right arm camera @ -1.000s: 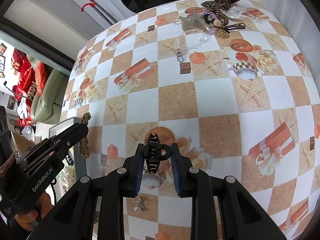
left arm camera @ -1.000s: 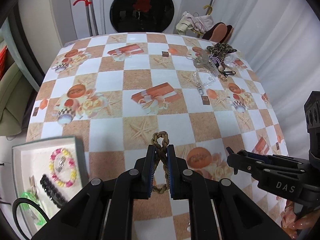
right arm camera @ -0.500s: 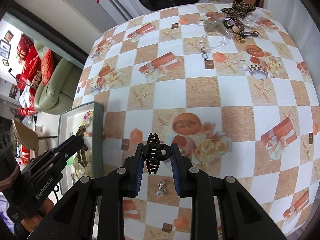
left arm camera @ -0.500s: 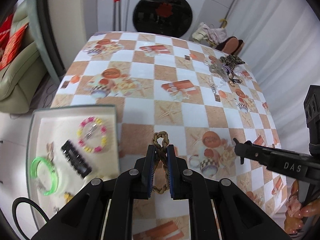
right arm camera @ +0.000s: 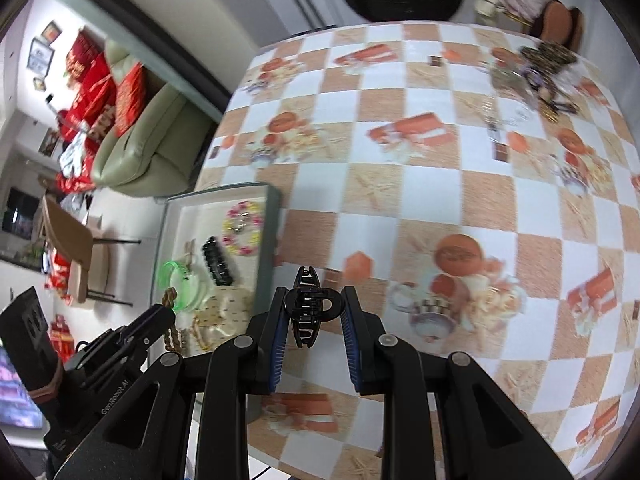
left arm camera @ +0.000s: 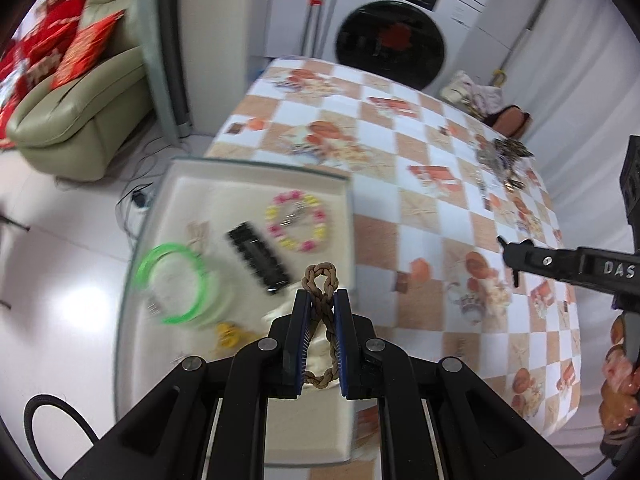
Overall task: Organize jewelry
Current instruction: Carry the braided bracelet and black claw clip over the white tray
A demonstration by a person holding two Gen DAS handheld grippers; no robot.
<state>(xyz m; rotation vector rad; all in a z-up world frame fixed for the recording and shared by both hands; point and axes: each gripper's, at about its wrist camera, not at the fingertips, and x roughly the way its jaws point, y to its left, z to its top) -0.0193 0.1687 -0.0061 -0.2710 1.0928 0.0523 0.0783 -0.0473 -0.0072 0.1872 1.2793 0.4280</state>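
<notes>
Left claw [left arm camera: 322,312] grips a braided brown bracelet [left arm camera: 322,280] over the tray [left arm camera: 240,172]; right claw [right arm camera: 314,320] clamps a black hair claw clip [right arm camera: 308,308] beside it. More jewelry [right arm camera: 536,76] waits across the worktop [right arm camera: 400,200].

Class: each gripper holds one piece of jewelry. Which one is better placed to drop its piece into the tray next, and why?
Left. The left gripper, holding the braided bracelet, is already over the tray; the right gripper with its black claw clip is over the tablecloth.

Both wrist views look steeply down, sharing the tray [left arm camera: 340,184] corner.
</notes>
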